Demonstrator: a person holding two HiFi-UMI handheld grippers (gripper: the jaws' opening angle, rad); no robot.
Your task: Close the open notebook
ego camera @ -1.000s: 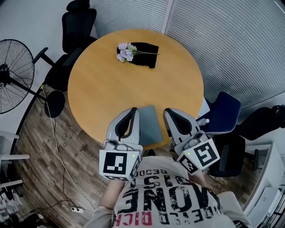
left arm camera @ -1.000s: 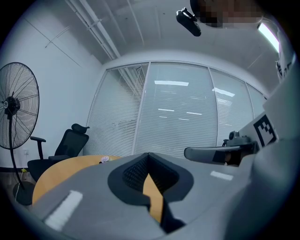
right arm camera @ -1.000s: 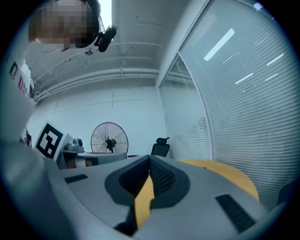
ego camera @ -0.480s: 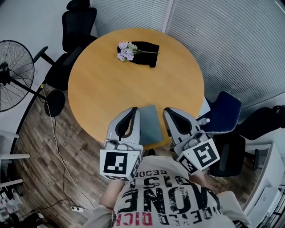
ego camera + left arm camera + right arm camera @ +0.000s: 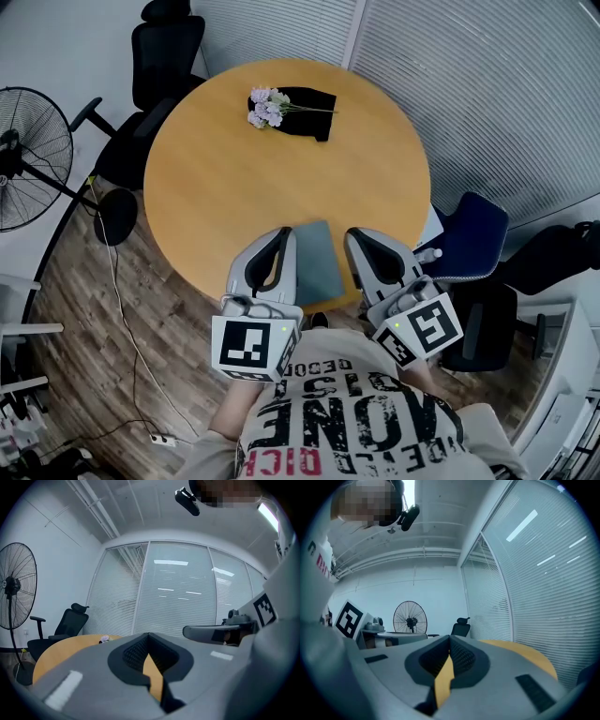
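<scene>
A grey-blue notebook (image 5: pixel 317 264) lies flat with its cover down at the near edge of the round wooden table (image 5: pixel 234 178). My left gripper (image 5: pixel 280 232) rests just left of it and my right gripper (image 5: pixel 355 233) just right of it, both pointing level across the table. In the left gripper view the left gripper (image 5: pixel 149 634) has its jaws meeting at the tips with nothing between them. The right gripper (image 5: pixel 450 637) looks the same in its own view. The notebook does not show in either gripper view.
A bunch of pale purple flowers (image 5: pixel 266 106) lies on a black cloth (image 5: pixel 307 111) at the table's far side. Black office chairs (image 5: pixel 159 56) and a floor fan (image 5: pixel 33 155) stand to the left, a blue chair (image 5: pixel 472 239) to the right. A cable (image 5: pixel 127 328) runs over the floor.
</scene>
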